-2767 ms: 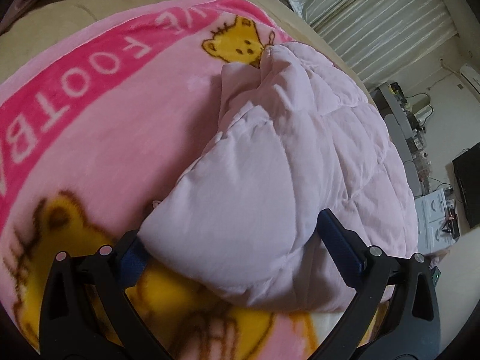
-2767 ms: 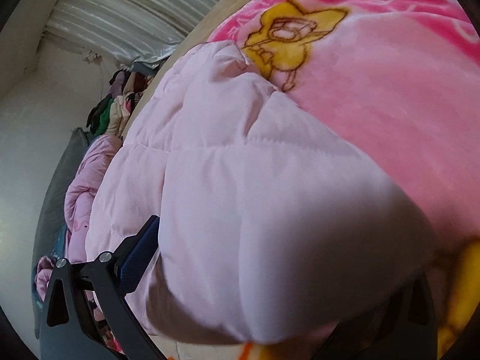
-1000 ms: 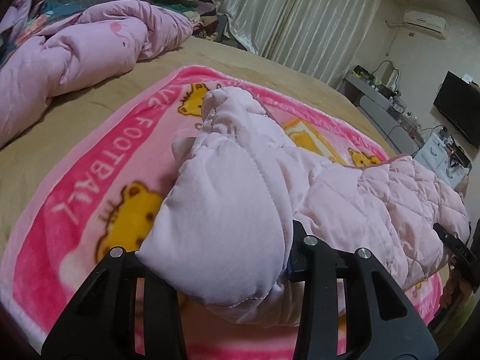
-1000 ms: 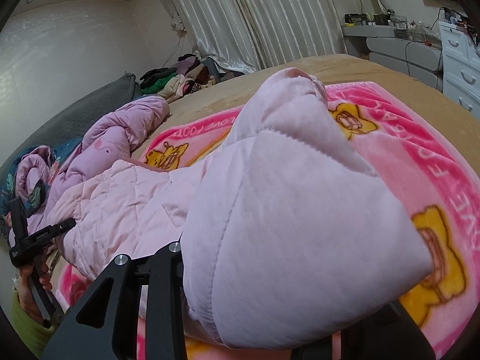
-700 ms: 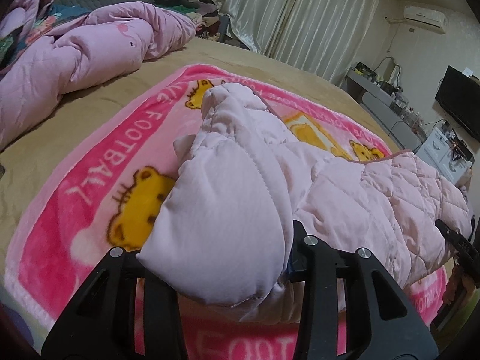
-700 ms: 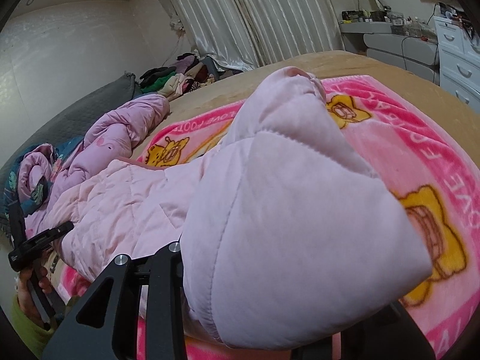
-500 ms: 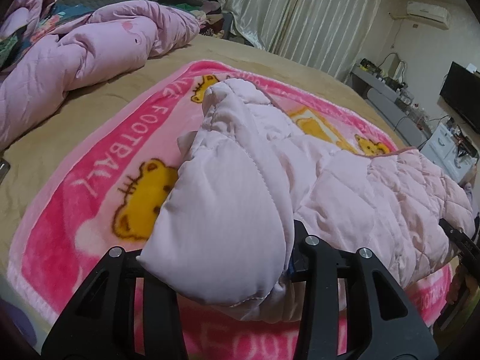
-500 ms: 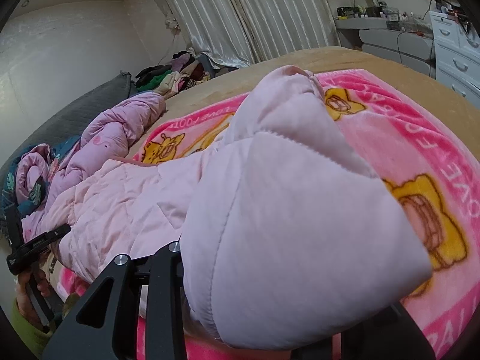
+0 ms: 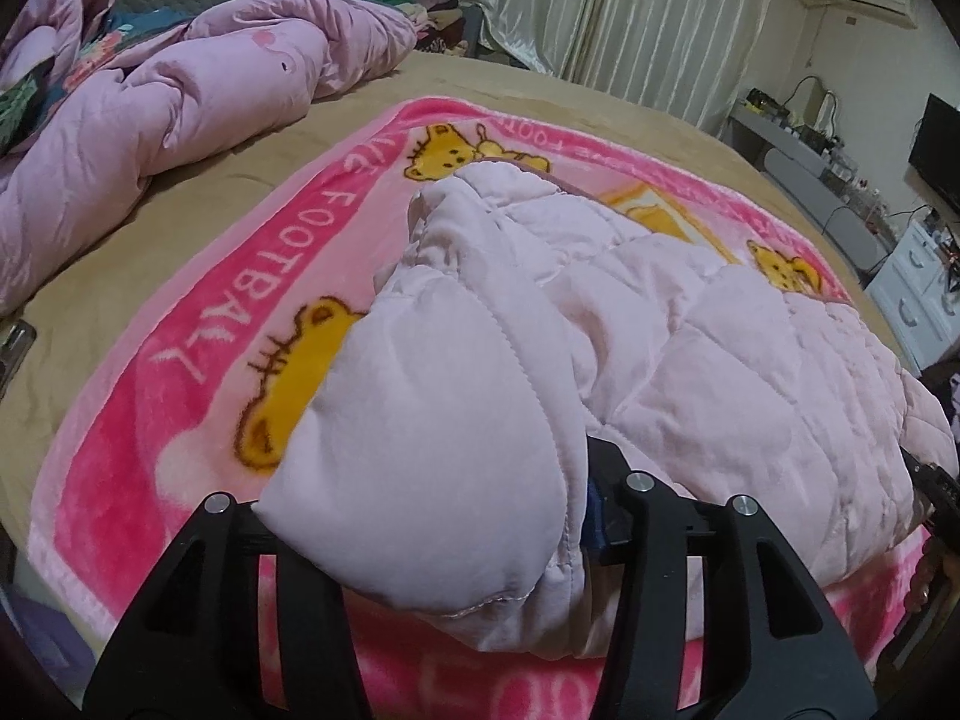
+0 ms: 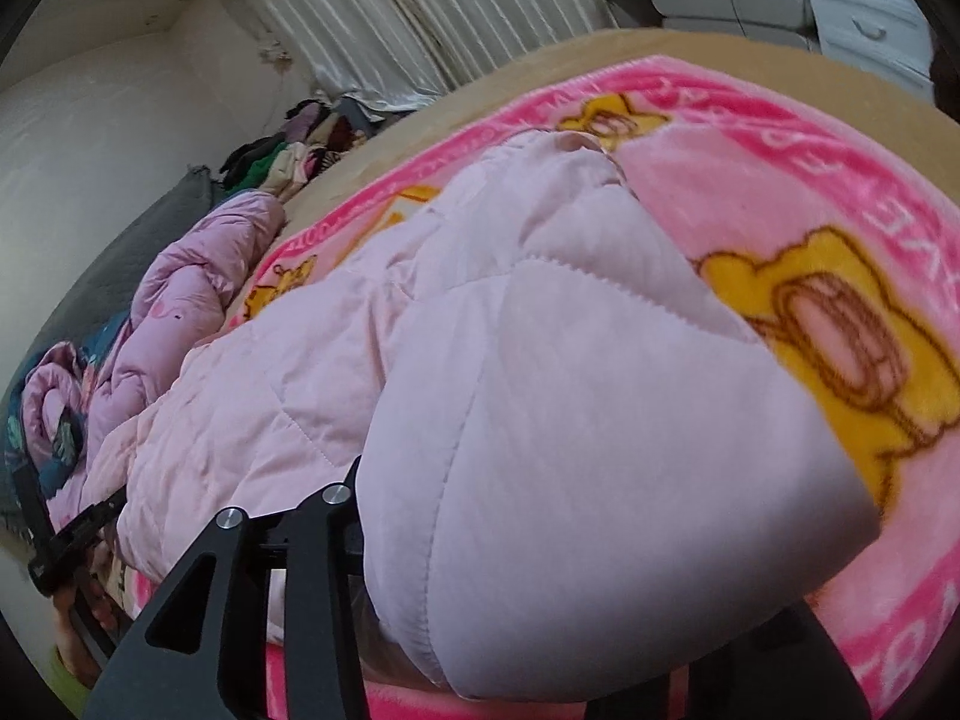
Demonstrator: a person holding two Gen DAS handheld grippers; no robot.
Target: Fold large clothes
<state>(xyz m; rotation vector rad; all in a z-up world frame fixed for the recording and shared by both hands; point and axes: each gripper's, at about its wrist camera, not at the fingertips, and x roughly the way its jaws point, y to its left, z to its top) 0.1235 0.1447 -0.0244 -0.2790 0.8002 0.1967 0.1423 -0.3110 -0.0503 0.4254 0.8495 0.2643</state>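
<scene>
Pink blanket [image 9: 198,360] over tan bed [image 9: 180,204]

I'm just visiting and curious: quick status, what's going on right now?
Both grippers, left and right, opening, pale pink quilted jacket still between the fingers. Jacket lying on pink cartoon blanket. Nothing in the way.

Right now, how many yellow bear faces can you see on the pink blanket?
3 bear faces: one at the blanket's far edge above the jacket, one left of the jacket's gripped end, one at right peeking over it. More may hide underneath.
</scene>
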